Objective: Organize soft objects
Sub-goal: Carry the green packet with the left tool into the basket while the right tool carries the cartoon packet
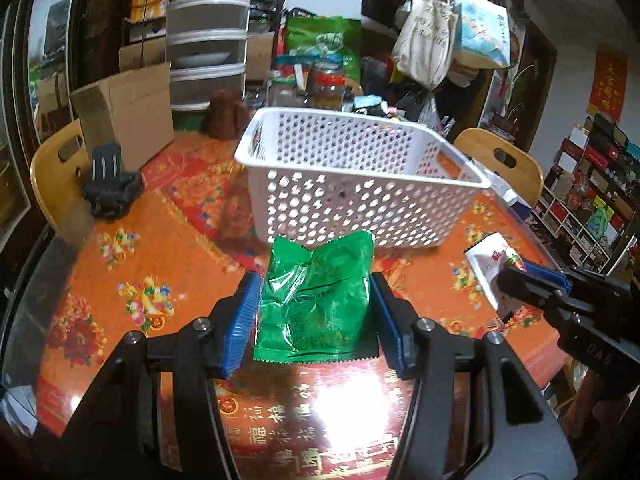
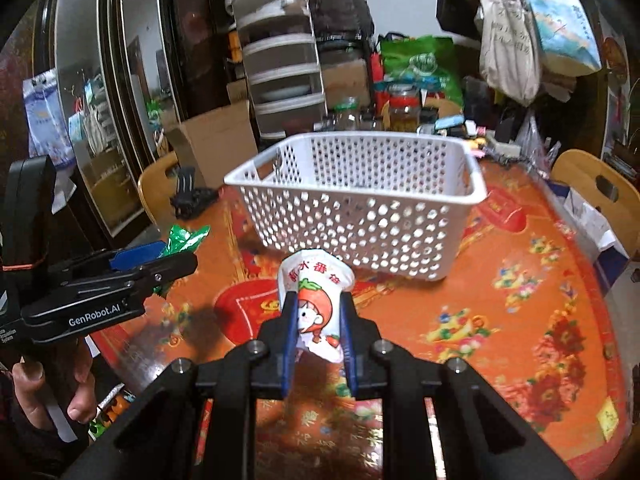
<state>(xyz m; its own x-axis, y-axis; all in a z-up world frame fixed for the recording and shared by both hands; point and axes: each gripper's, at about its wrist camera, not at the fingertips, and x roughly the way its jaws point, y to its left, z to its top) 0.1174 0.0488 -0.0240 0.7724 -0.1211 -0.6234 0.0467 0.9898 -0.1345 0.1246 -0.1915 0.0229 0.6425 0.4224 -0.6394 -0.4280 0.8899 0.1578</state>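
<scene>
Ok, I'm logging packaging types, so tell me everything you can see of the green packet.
The green packet is a crinkly, glossy foil-like pouch with serrated seal edges at both ends and dark printed text on its face. It looks soft and puffy, creased near the top. The left hand-held gripper clamps it by its two sides between blue ribbed pads, holding it above the table just in front of the white perforated basket, which it does not touch.

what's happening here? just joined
A person is holding a gripper in each hand over a red patterned table. The left gripper is shut on a green snack packet; the right gripper is shut on a white packet with a cartoon print. Both packets are in the air, short of the white perforated basket, which looks empty. Nothing is dropped in yet.
</scene>
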